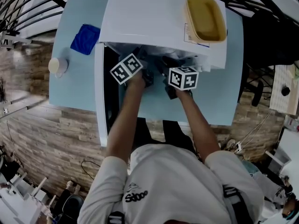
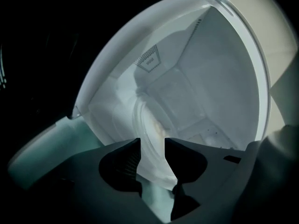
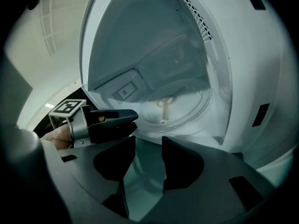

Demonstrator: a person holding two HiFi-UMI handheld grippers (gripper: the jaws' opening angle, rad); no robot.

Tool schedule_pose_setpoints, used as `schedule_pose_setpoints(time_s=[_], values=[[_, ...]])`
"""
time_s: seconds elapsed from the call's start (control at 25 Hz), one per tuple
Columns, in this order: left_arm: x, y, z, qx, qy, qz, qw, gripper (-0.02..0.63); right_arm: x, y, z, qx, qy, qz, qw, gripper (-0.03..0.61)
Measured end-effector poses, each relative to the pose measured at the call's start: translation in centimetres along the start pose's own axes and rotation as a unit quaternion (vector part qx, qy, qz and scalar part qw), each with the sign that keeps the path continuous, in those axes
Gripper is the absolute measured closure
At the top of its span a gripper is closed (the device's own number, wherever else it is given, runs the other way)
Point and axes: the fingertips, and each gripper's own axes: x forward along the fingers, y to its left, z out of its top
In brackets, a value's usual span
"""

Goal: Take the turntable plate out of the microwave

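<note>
a: jaws of right gripper [image 3: 148, 141]?
b: apart, holding nothing, just before open microwave [image 3: 243, 78].
a: inside?
b: plate [image 3: 182, 107] lying on the floor.
a: at left?
b: left gripper [image 3: 135, 120], tips near plate's rim.

The microwave [image 1: 154, 22] is standing open, its door [image 1: 99, 111] swung out and walling off the left side. The left gripper [image 2: 152, 141] and right gripper [image 3: 148, 141] are crowding the mouth side by side — little gap between them. Inside, the turntable plate [image 3: 180, 108] is spanning most of the floor; the space above it is lying open.
</note>
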Motion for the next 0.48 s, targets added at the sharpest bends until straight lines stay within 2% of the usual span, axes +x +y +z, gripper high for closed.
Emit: schedule_pose_setpoints(time_s=[0.32,0.48], values=[[-0.2,-0.1,-0.1,-0.073,-0.001,-0.058,0.9956,0.459,-0.2,-0.9,0.9,0.088,-0.04,0.008,0.995,0.42],[-0.2,-0.4,0.1,-0.086,-0.015,-0.077,0.9932,0.479,0.1,-0.6,1.0,0.15,-0.056,0.027,0.987,0.42]])
